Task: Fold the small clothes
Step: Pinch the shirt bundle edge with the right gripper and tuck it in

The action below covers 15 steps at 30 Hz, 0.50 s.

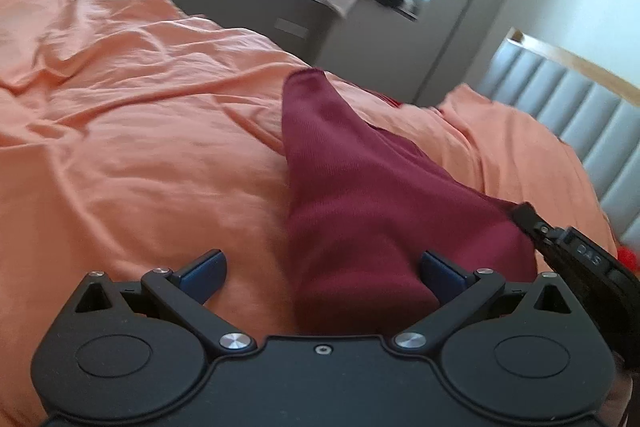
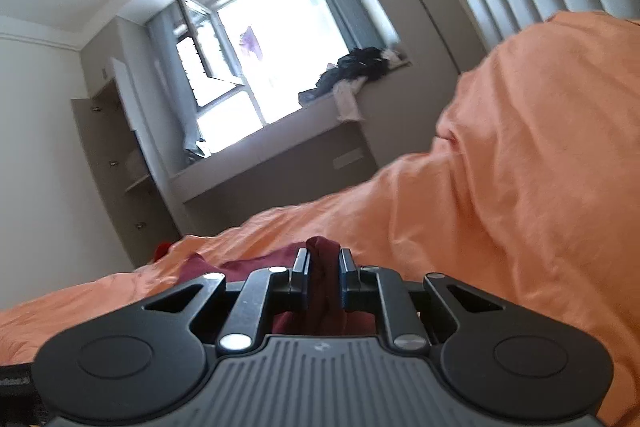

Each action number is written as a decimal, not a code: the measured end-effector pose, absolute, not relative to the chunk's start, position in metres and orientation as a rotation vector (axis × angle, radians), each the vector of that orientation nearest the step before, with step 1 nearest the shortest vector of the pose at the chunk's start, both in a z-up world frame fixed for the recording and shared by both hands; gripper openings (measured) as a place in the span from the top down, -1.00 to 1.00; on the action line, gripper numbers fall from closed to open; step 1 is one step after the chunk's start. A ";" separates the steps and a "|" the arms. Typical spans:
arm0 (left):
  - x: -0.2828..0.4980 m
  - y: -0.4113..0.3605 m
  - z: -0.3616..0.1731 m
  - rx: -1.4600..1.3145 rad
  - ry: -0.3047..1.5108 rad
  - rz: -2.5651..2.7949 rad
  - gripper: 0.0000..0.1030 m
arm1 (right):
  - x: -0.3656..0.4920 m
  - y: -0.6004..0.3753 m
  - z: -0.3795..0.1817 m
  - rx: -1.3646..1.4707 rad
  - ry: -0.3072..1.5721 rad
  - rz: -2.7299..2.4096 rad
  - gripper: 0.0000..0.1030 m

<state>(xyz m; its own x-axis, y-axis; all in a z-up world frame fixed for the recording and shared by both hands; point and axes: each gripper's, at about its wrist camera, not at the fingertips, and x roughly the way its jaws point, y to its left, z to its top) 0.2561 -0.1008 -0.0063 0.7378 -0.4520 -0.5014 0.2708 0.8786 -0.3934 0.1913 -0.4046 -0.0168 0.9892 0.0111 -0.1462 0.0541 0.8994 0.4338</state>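
**Right clamped on maroon garment, left released**

Right gripper (image 2: 324,283): jaws clenched on a bunched fold of the maroon garment (image 1: 360,195). Left gripper (image 1: 322,269): jaws spread wide, garment lying between them, apparently not touching the pads. Garment lies stretched across the orange bedsheet (image 1: 140,147); far end blurred.
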 end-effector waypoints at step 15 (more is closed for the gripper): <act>0.258 -0.108 -0.011 -0.273 0.643 -0.419 -0.99 | 0.190 -0.396 -0.046 0.431 0.247 -0.067 0.40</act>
<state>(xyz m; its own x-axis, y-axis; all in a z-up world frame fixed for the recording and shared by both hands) 0.2581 -0.1080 -0.0106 0.7218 -0.4571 -0.5197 0.2910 0.8817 -0.3714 0.1901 -0.3961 -0.0458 0.9679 -0.0118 -0.2509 0.1161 0.9067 0.4055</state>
